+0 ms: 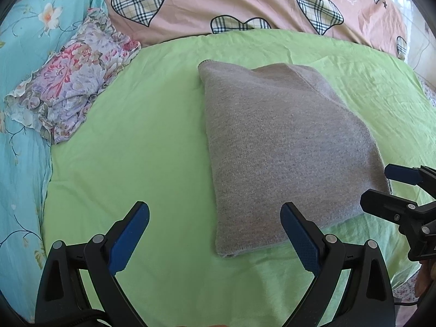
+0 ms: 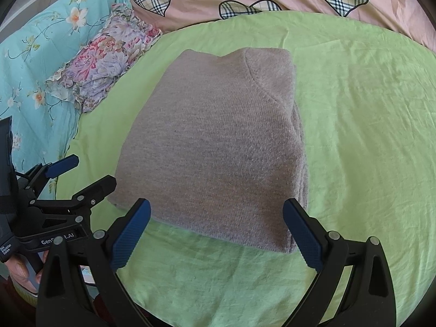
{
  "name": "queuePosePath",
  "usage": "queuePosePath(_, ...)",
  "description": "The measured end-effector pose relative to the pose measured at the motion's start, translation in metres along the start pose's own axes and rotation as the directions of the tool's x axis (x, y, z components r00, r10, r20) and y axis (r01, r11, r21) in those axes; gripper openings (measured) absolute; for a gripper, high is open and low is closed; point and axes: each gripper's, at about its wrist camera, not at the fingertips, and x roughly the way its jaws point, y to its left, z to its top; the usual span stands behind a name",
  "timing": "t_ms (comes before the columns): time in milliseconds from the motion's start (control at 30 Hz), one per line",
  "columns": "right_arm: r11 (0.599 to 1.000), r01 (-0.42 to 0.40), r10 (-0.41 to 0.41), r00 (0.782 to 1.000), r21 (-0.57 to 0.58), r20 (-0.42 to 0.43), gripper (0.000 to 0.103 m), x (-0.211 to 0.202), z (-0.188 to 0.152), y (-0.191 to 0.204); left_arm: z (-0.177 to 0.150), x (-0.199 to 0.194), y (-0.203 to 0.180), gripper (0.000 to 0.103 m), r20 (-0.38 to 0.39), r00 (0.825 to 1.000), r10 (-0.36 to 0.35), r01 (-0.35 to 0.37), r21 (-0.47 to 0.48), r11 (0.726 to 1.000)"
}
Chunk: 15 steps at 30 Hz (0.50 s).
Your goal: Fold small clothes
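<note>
A grey sweater [image 2: 215,147] lies folded into a thick rectangle on a green sheet [image 2: 368,136] spread over the bed. Its sleeves and neck are tucked out of sight; only a curved seam shows near the far right corner. The left claw [image 1: 215,234] hovers with its jaws spread wide and nothing between them, just short of the sweater's near left corner. The right claw [image 2: 216,231] is likewise released, poised over the near edge without touching it. Each claw's body is cut off by the bottom of its own view. A floral garment [image 1: 73,84] sits folded to the left, partly on a blue flowered quilt [image 1: 21,54]. A pink heart-print cover [image 1: 245,2] lies beyond. A hand [image 2: 23,269] is barely visible behind the left claw.
</note>
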Motion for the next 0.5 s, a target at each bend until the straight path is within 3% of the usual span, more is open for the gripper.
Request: queuePosePath(500, 1.0, -0.007, 0.007, 1.0, -0.001, 0.004, 0.098, -0.0025, 0.0017, 0.0025, 0.0012, -0.0043, -0.0011, 0.098, 0.011, 1.0, 0.001, -0.001, 0.003, 1.0)
